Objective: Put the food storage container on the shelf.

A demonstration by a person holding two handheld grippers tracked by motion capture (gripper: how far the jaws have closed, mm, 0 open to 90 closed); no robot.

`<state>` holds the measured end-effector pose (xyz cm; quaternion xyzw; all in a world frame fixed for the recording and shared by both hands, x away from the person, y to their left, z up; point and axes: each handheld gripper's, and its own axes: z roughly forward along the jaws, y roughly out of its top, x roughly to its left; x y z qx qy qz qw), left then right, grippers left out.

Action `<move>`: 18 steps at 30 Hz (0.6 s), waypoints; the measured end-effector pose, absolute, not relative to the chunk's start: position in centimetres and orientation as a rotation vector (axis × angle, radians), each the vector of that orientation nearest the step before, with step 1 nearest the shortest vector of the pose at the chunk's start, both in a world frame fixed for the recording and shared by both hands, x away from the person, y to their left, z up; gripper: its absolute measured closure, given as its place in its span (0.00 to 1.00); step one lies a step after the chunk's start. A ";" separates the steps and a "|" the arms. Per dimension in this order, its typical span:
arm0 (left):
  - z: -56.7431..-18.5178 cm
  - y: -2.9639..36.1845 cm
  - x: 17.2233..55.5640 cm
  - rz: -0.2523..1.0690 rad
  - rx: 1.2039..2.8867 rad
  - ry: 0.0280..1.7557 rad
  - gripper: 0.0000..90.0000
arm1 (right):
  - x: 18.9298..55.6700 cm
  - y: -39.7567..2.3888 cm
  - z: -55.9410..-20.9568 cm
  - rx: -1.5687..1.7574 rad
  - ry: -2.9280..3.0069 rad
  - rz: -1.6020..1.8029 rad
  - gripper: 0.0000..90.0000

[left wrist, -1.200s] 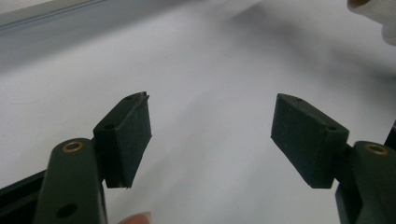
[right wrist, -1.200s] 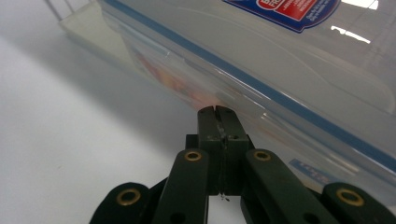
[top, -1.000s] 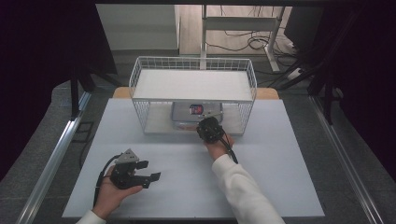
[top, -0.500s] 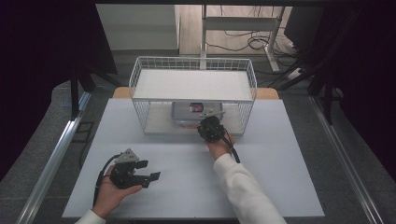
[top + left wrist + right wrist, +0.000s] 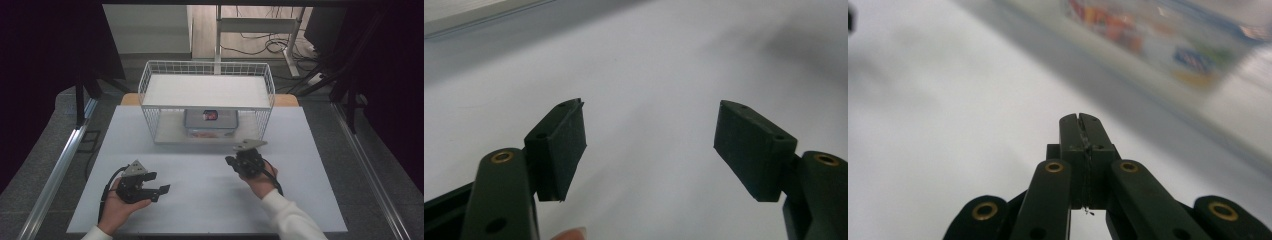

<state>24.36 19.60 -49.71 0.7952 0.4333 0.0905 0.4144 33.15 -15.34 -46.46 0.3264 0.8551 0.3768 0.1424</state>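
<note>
Resting apart on white table (image 5: 200,200), left tongs (image 5: 649,145) wide, right tongs (image 5: 1081,120) closed, empty.

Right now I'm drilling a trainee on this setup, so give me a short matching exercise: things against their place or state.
Things:
1. left gripper
2. right gripper
3. clear box
4. wire rack

Place or state:
a. jaws shut, empty
b. on the rack's lower shelf
c. jaws open, empty
d. at the table's far edge

Pairs: 1-c, 2-a, 3-b, 4-d
</note>
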 end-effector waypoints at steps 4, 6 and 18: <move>-49.8 19.6 24.4 0.233 2.002 1.099 0.32 | 30.5 -19.2 -46.5 0.977 2.453 1.108 0.98; -49.9 19.4 24.3 0.235 2.007 1.099 0.32 | 29.3 -21.2 -46.6 1.002 2.445 1.105 0.98; -49.8 19.3 24.0 0.258 2.011 1.106 0.32 | 24.9 -28.2 -47.0 1.140 2.364 1.122 0.83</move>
